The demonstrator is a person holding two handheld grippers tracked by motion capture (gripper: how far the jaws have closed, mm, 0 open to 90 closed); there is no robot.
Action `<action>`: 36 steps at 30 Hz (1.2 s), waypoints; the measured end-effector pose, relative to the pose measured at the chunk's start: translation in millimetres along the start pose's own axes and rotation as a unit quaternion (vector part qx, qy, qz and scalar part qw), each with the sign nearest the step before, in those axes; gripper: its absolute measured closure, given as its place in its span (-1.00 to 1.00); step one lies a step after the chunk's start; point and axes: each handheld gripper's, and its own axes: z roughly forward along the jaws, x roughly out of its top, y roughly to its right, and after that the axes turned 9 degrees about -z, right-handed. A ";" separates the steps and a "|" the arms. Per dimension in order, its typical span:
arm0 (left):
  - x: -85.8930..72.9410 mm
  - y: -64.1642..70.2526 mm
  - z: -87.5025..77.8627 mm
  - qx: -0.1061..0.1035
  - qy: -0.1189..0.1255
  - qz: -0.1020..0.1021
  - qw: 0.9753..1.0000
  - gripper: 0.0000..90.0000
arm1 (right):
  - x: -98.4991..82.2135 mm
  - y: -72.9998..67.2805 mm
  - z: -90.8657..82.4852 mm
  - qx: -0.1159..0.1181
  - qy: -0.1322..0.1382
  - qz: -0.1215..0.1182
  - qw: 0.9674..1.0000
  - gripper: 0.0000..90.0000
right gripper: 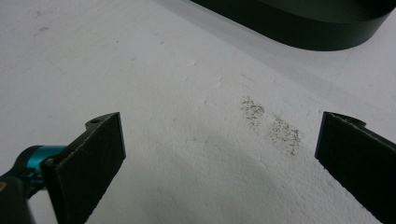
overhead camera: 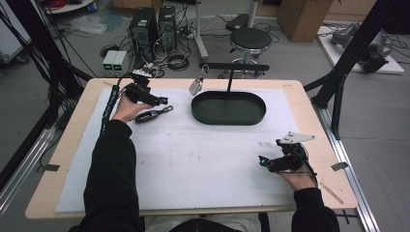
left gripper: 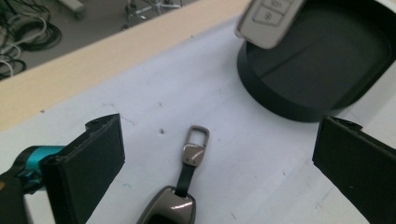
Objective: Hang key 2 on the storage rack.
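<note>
Left gripper [overhead camera: 163, 100]: it hovers over the far-left part of the white mat [overhead camera: 203, 164], with its jaws wide apart and nothing between them. In the left gripper view the jaws stand on both sides of the dark key fob, but they do not touch it.
Dark key fob [overhead camera: 147, 115]: it lies flat on the mat, just beside the person's left hand [overhead camera: 126, 108] and well left of the tray. Its short strap and its metal clip [left gripper: 196, 142] point toward the tray. It is not lifted yet.
Silver key fob [overhead camera: 196, 86]: it hangs from the left end of the black rack [overhead camera: 234, 66], above the left rim of the tray. I judge this one as already hung.
Black oval tray [overhead camera: 228, 117]: it stands at the far middle of the mat, and the post of the rack rises from it. Its floor looks bare.
Right gripper [overhead camera: 263, 160]: it rests low on the near-right part of the mat, jaws fully apart and holding nothing, well apart from both fobs.
Progress: I judge about half is done. What is left is to grasp the dark fob, carry it to the rack, and hook its clip on the bar.
</note>
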 end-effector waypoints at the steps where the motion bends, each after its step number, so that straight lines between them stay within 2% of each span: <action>1: -1.2 -0.6 2.1 0.003 -0.008 0.003 1.000 -0.94 | -0.2 0.2 -0.2 -0.001 -0.001 0.000 1.000 -0.98; 3: -4.0 -2.1 6.9 0.011 -0.025 0.008 1.000 -0.94 | -0.5 0.2 0.0 0.000 -0.002 0.001 1.000 -0.98; 12: -23.2 -9.3 34.4 0.009 -0.084 0.013 0.996 -0.94 | -1.2 0.4 0.1 -0.001 -0.004 -0.001 1.000 -0.98; 15: -28.0 -10.7 40.2 0.009 -0.093 0.015 0.995 -0.93 | -2.1 0.7 0.1 -0.002 -0.006 0.000 1.000 -0.98; 17: -30.1 -11.1 42.0 0.016 -0.101 0.018 0.995 -0.81 | -2.5 0.4 0.0 -0.002 -0.007 0.001 1.000 -0.98; 19: -31.0 -11.5 43.8 0.021 -0.107 0.018 0.994 -0.77 | -2.5 -0.1 -0.3 -0.002 -0.005 -0.001 1.000 -0.98; 27: -33.1 -15.3 50.2 0.045 -0.113 0.010 0.993 -0.70 | -3.1 0.1 -1.2 -0.001 -0.007 0.000 1.000 -0.98; 32: -32.8 -14.9 51.3 0.054 -0.110 0.016 0.992 -0.47 | -3.5 0.3 -0.4 -0.001 -0.009 0.000 1.000 -0.98; 36: -30.8 -14.1 51.7 0.057 -0.096 0.016 0.994 -0.30 | -4.1 1.1 -0.9 -0.003 -0.007 0.000 1.000 -0.98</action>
